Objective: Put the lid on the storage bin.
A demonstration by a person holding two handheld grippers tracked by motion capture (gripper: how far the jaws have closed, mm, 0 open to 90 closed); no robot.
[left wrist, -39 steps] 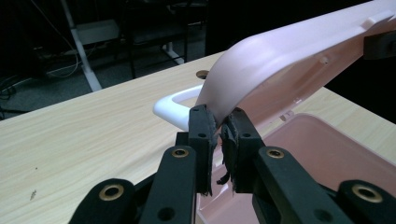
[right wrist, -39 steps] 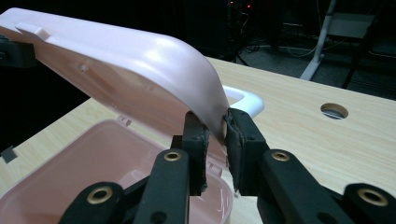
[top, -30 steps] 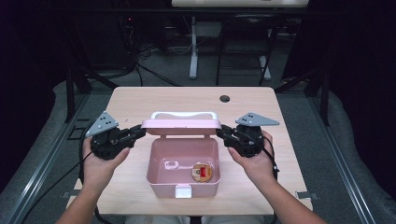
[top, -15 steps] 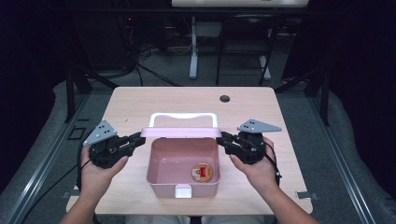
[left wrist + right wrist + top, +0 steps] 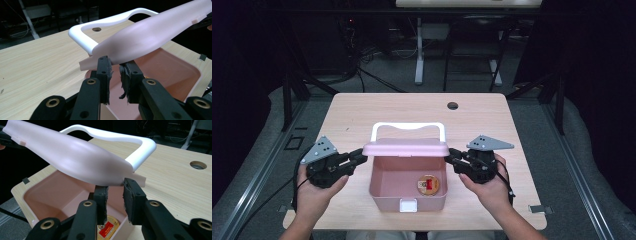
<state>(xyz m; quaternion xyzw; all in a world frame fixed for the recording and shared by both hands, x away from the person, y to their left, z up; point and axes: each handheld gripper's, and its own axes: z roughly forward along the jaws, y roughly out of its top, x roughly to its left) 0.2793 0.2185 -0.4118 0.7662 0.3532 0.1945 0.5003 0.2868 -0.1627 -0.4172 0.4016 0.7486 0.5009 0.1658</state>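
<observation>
A pink box point(image 5: 381, 186) stands open at the table's near middle. Its pink lid point(image 5: 404, 148), with a white handle point(image 5: 408, 126), hangs tilted over the box's back half. My left gripper point(image 5: 361, 156) is at the lid's left end and my right gripper point(image 5: 451, 155) is at its right end. In the left gripper view the jaw tips point(image 5: 115, 62) pinch the lid's end rim point(image 5: 140, 40) with a narrow gap. The right gripper view shows the same at the tips point(image 5: 113, 185) under the lid point(image 5: 75, 157). A round gold tin with a red label point(image 5: 428, 184) lies inside.
The light wooden table point(image 5: 362, 115) has a cable hole point(image 5: 452, 105) at the back right. A white latch point(image 5: 408, 205) sits on the box's front wall. Dark stands and cables crowd the floor behind the table.
The lid has swung from upright behind the box down and forward over it. Both grippers have come slightly toward the near edge with it.
</observation>
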